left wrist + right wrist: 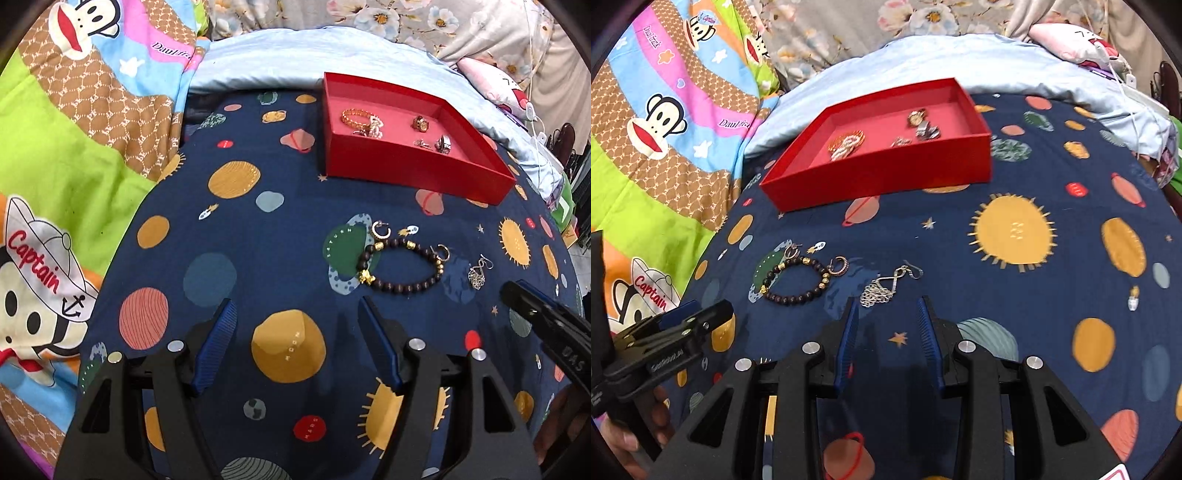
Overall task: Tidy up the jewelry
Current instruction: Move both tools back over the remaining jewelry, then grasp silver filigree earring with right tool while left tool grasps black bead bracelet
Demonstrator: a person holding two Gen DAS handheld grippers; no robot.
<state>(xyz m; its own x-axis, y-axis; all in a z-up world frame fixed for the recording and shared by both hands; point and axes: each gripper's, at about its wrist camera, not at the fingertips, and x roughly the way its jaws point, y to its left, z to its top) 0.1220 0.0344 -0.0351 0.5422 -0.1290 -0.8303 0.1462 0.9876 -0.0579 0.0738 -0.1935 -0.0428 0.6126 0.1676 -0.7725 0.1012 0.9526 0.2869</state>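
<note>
Planet-print bed [258, 258]: red tray [413, 171], bracelet [402, 286]

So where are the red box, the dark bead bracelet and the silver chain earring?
red box [413, 171], left wrist view, on its front wall.
dark bead bracelet [413, 287], left wrist view, on its lower beads.
silver chain earring [877, 293], right wrist view, on its chain cluster.

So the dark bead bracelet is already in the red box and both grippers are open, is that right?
Not quite. The dark bead bracelet lies on the blue planet bedspread, in front of the red box, as the left wrist view shows. Both the left gripper and the right gripper are open.
</note>
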